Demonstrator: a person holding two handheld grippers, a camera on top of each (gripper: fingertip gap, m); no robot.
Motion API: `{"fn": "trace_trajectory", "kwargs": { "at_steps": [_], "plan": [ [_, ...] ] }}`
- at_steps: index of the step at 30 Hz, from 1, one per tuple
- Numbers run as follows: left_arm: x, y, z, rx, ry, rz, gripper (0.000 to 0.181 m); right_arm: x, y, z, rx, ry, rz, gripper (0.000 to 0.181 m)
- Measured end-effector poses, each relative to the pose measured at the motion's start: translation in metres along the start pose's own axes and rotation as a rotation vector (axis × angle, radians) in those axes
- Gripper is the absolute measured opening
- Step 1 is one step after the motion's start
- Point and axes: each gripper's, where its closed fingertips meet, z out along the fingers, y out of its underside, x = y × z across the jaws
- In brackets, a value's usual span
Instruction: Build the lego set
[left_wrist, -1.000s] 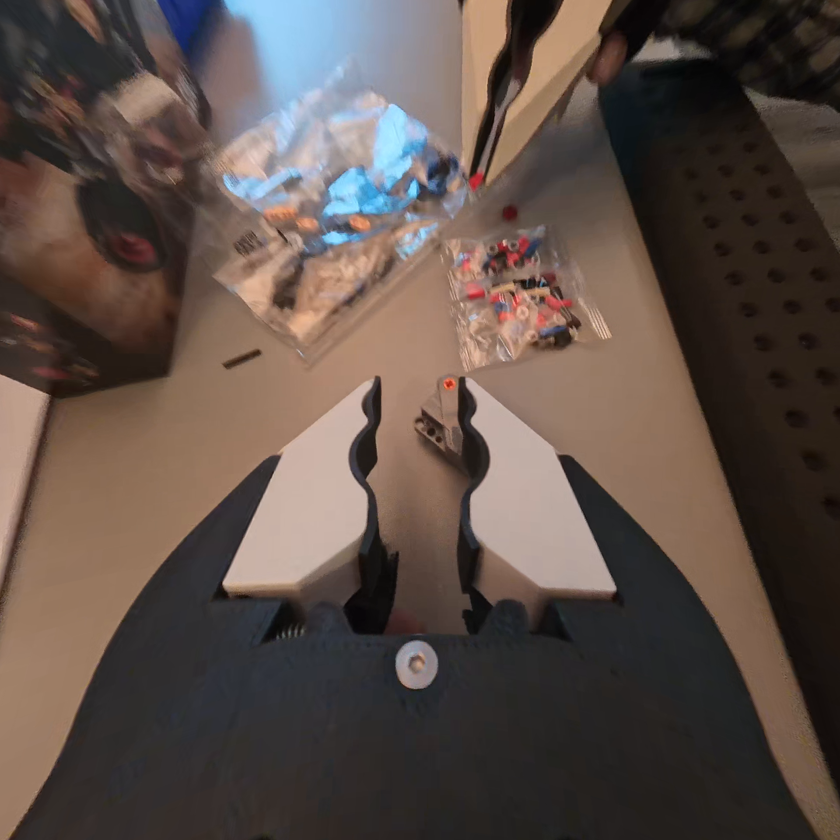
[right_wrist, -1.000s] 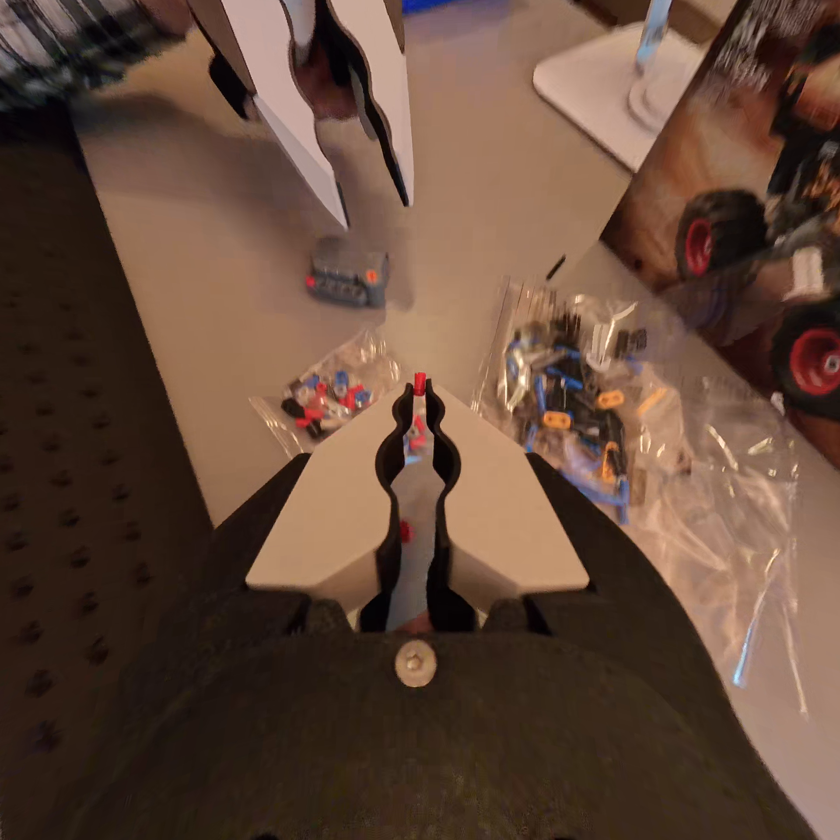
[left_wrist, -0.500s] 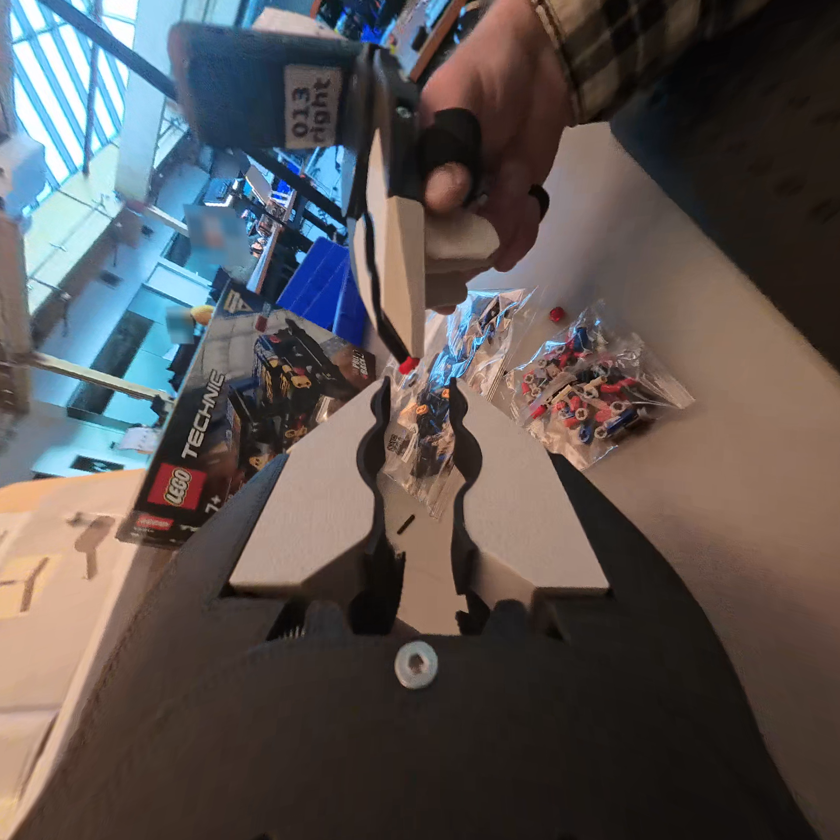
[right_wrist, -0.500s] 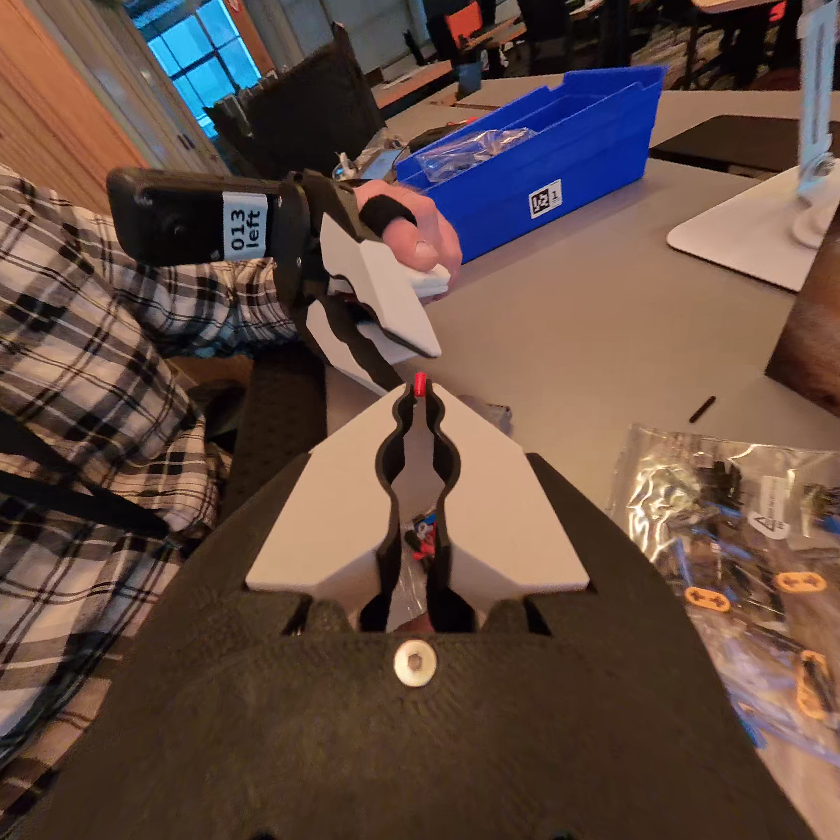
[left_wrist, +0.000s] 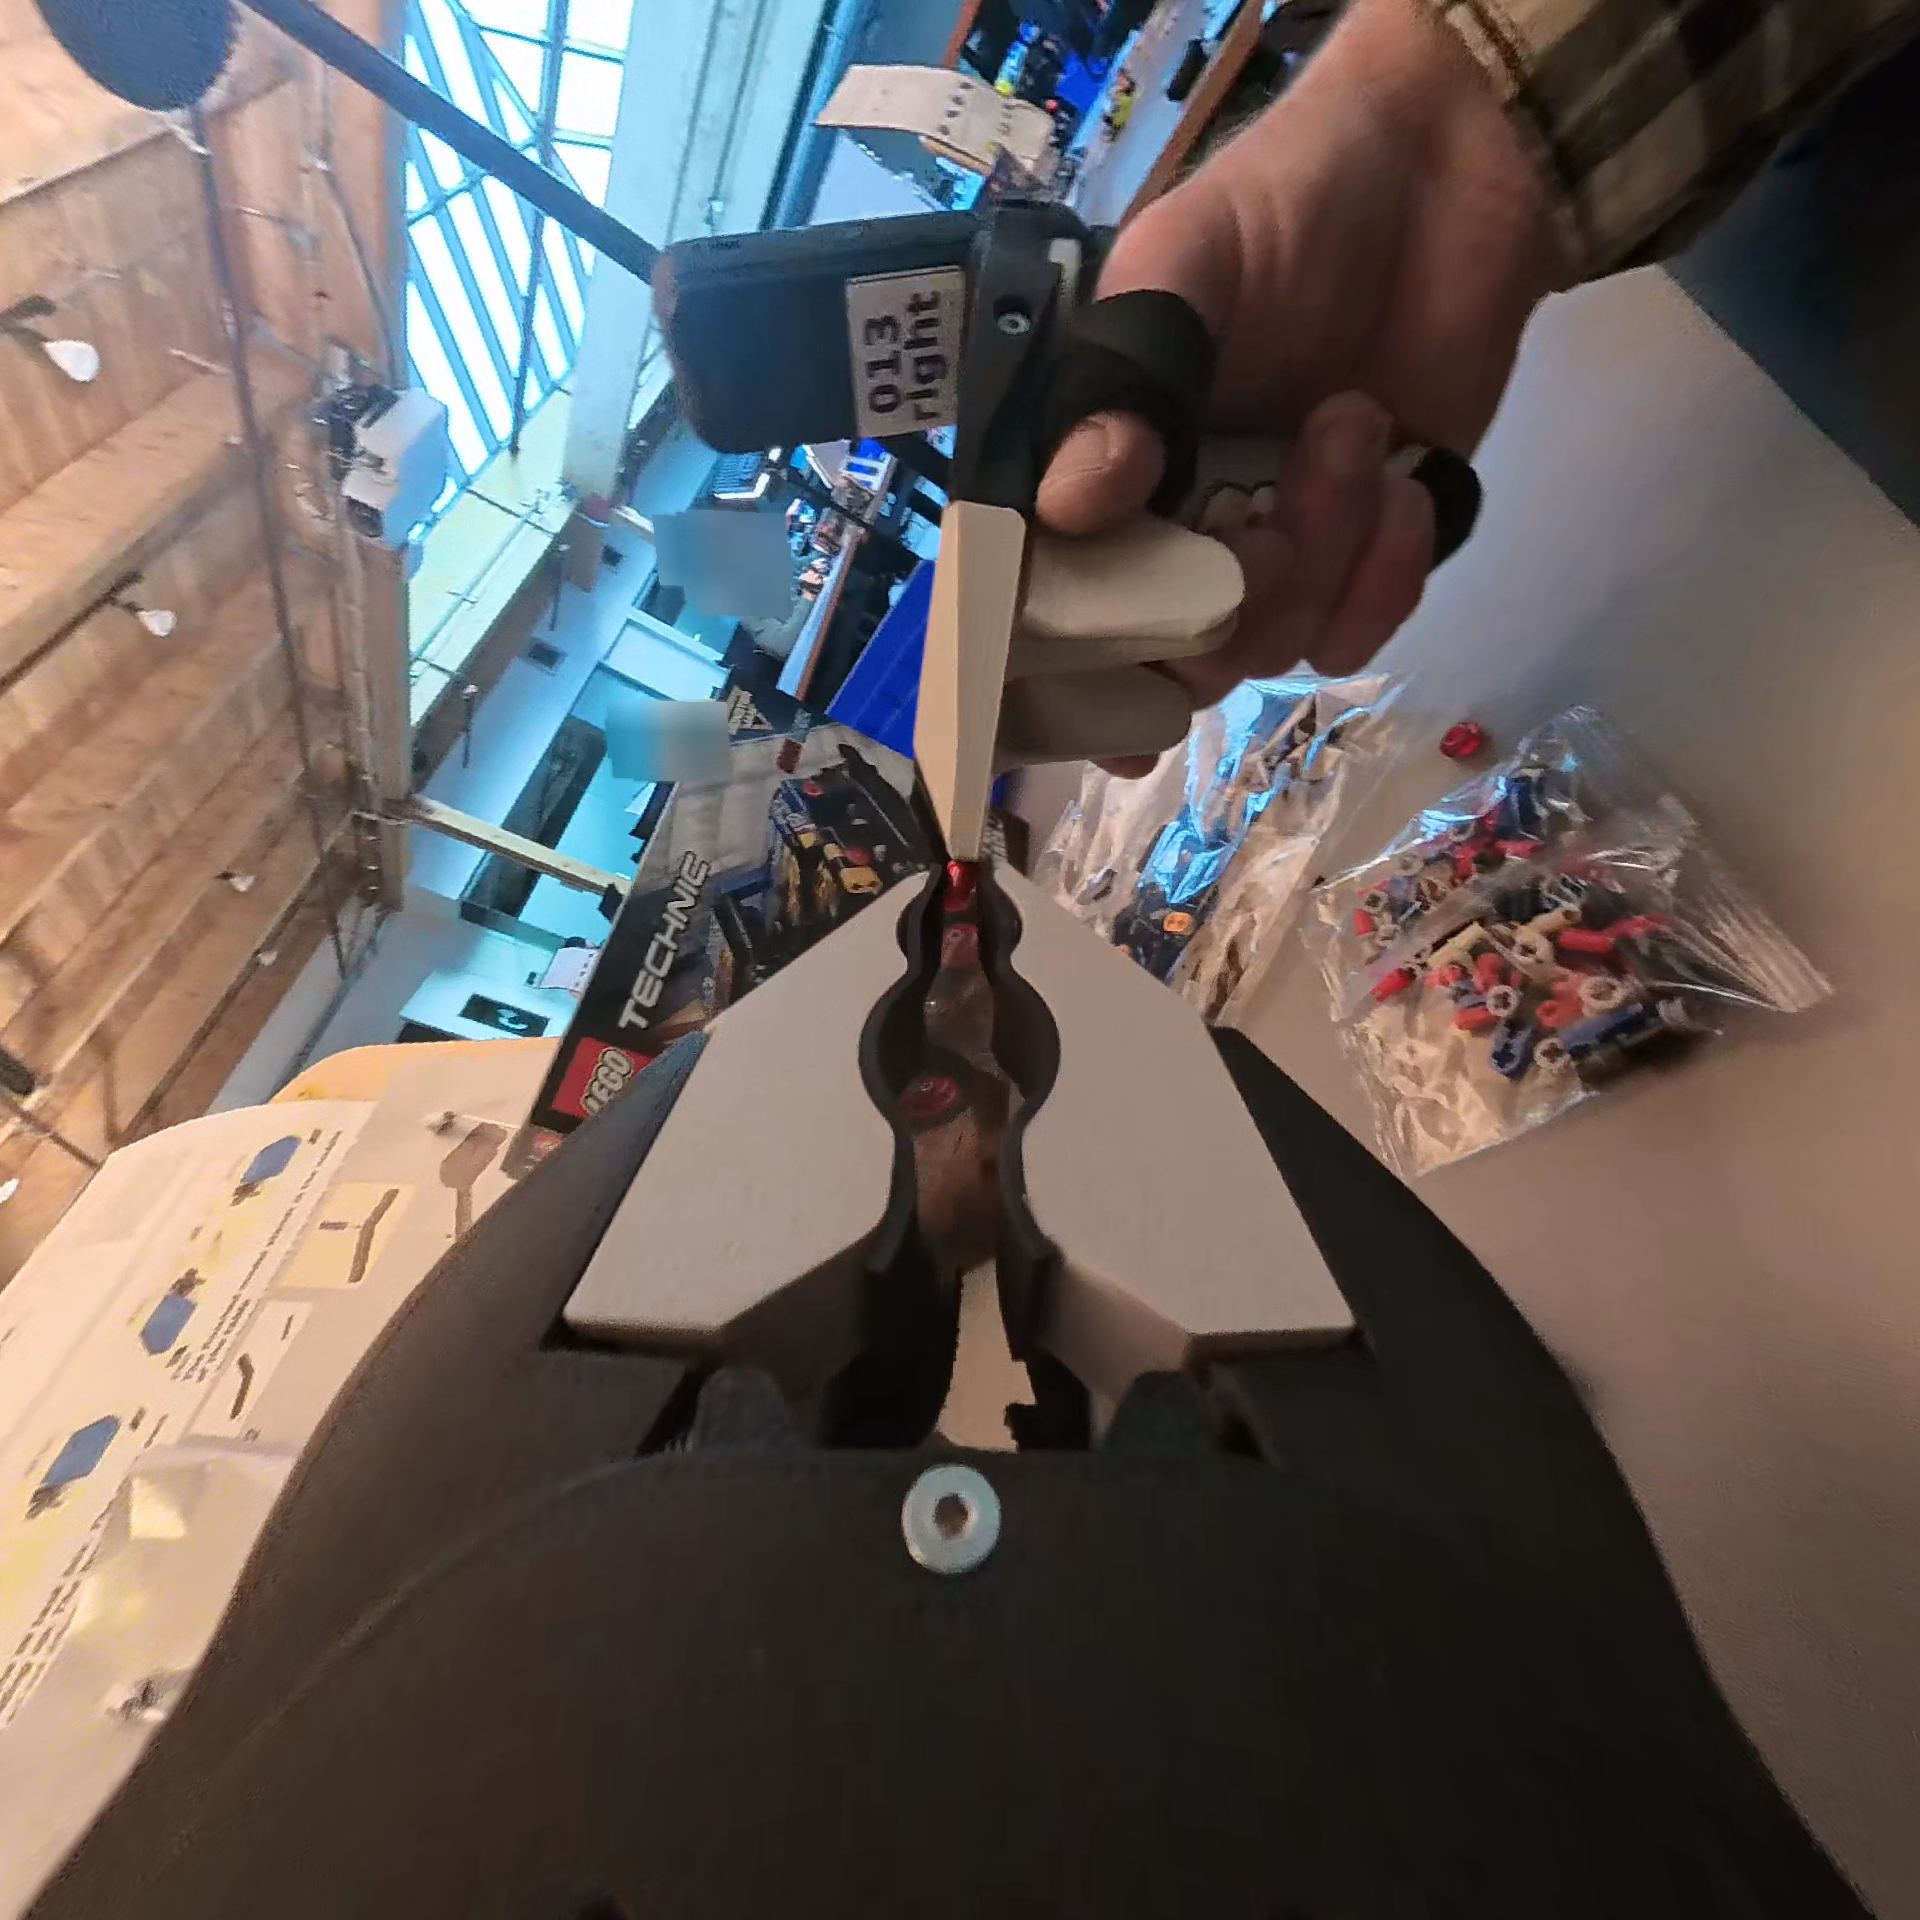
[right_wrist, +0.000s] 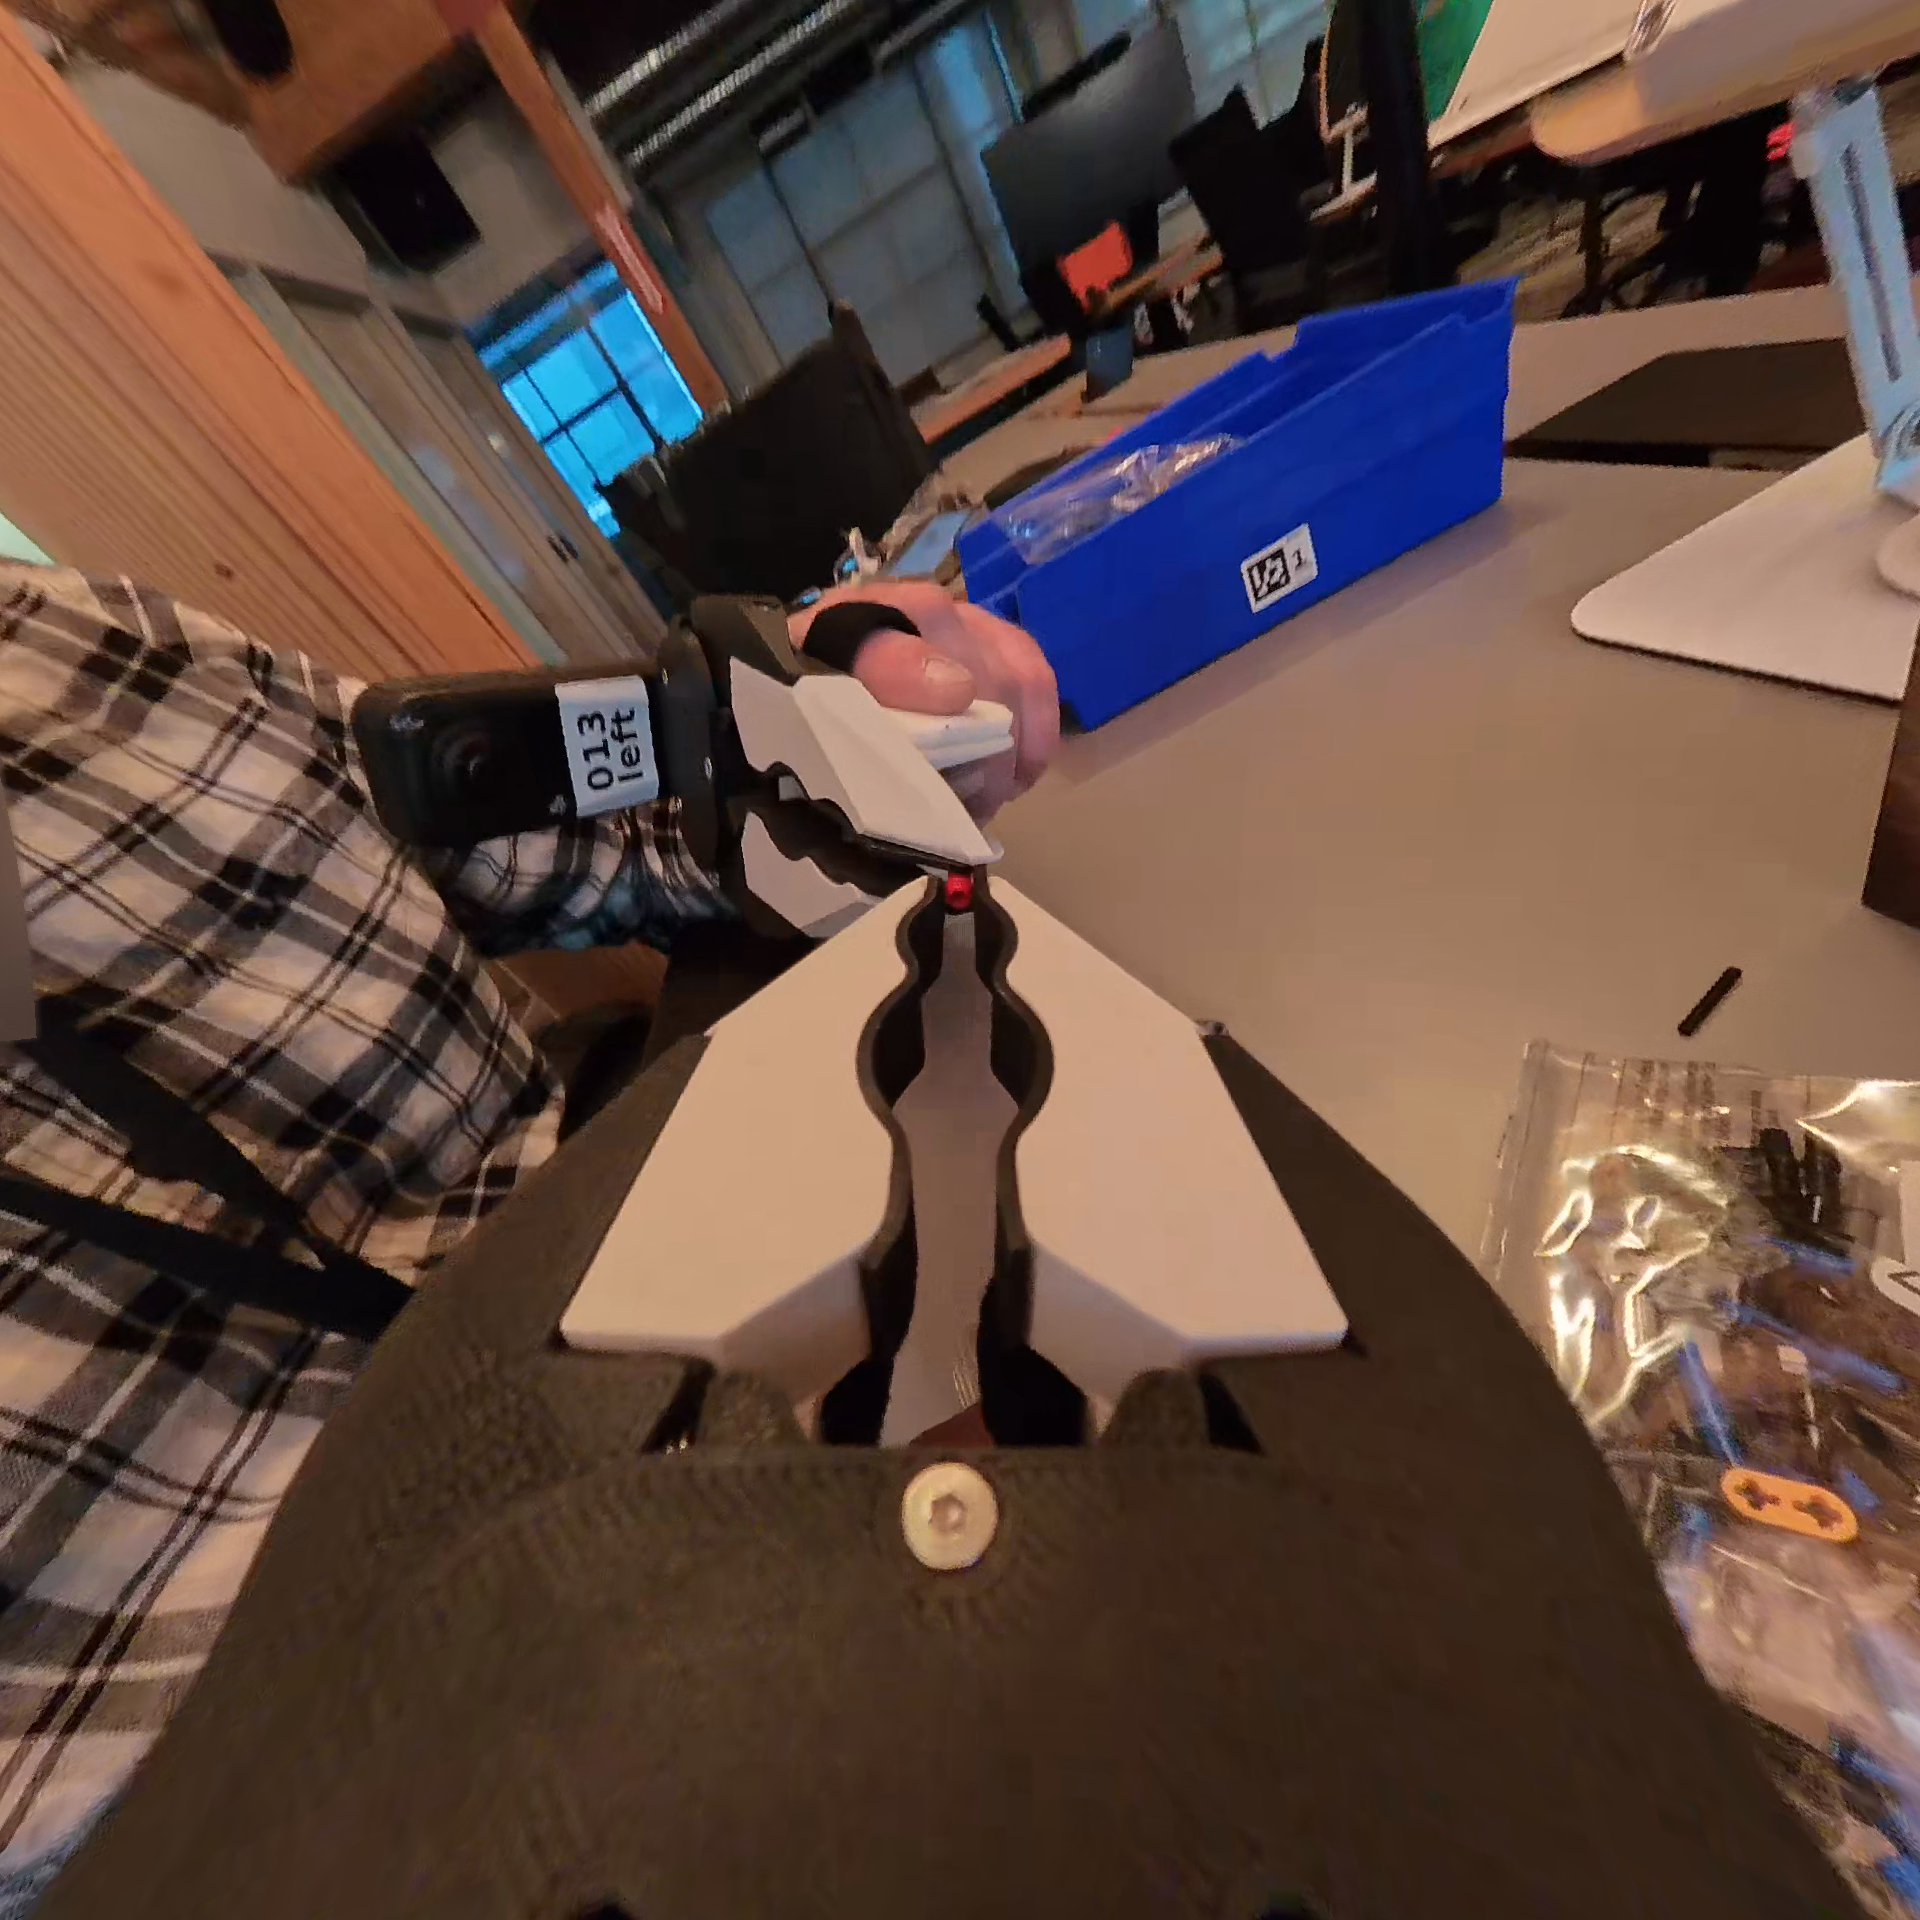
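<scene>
My right hand-held gripper (right_wrist: 957, 902) pinches a small red pin (right_wrist: 958, 889), tip to tip with my left hand-held gripper (left_wrist: 958, 904), its fingers nearly closed.

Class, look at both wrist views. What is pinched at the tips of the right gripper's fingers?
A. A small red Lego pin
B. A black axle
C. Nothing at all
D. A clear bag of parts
A: in the right wrist view the right gripper is shut on a small red pin, which meets the tip of the left gripper.
</scene>
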Motion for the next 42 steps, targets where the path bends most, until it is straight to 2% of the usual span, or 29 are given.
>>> {"fn": "trace_trajectory", "kwargs": {
  "at_steps": [7,16,21,23,25,27,29,31,37,40,41,42],
  "plan": [
    [-0.012,-0.007,-0.002,0.030,-0.100,-0.008,0.002,-0.006,-0.013,0.000,0.111,-0.042,0.039,0.003],
    [-0.013,-0.006,-0.001,0.026,-0.110,0.014,0.003,-0.005,-0.013,-0.001,0.108,0.002,-0.012,0.003],
    [-0.023,-0.004,-0.007,0.031,-0.118,-0.033,0.019,0.001,-0.016,-0.004,0.097,0.036,-0.036,0.003],
    [-0.028,0.006,-0.010,-0.013,-0.094,-0.087,0.026,0.008,-0.015,-0.007,0.065,0.077,-0.063,0.002],
    [-0.024,0.017,-0.012,-0.065,-0.015,-0.196,0.024,0.018,-0.010,-0.008,-0.013,0.139,-0.118,0.003],
    [-0.004,0.033,-0.012,-0.155,0.093,-0.368,0.041,0.026,-0.004,-0.007,-0.100,0.182,-0.167,0.002],
    [0.025,0.045,-0.015,-0.245,0.201,-0.469,0.045,0.033,0.001,-0.001,-0.177,0.196,-0.198,0.002],
    [0.045,0.063,-0.022,-0.375,0.249,-0.544,0.051,0.041,0.007,0.005,-0.245,0.212,-0.228,0.002],
    [0.086,0.092,-0.039,-0.589,0.295,-0.650,0.047,0.058,0.021,0.019,-0.337,0.200,-0.238,0.002],
    [0.083,0.097,-0.042,-0.596,0.284,-0.663,0.028,0.063,0.031,0.024,-0.360,0.180,-0.218,0.002],
    [0.079,0.099,-0.042,-0.585,0.284,-0.642,0.009,0.064,0.035,0.025,-0.372,0.175,-0.216,0.003],
    [0.078,0.098,-0.042,-0.552,0.316,-0.606,0.000,0.065,0.038,0.026,-0.383,0.172,-0.217,0.003]
  ]
}}
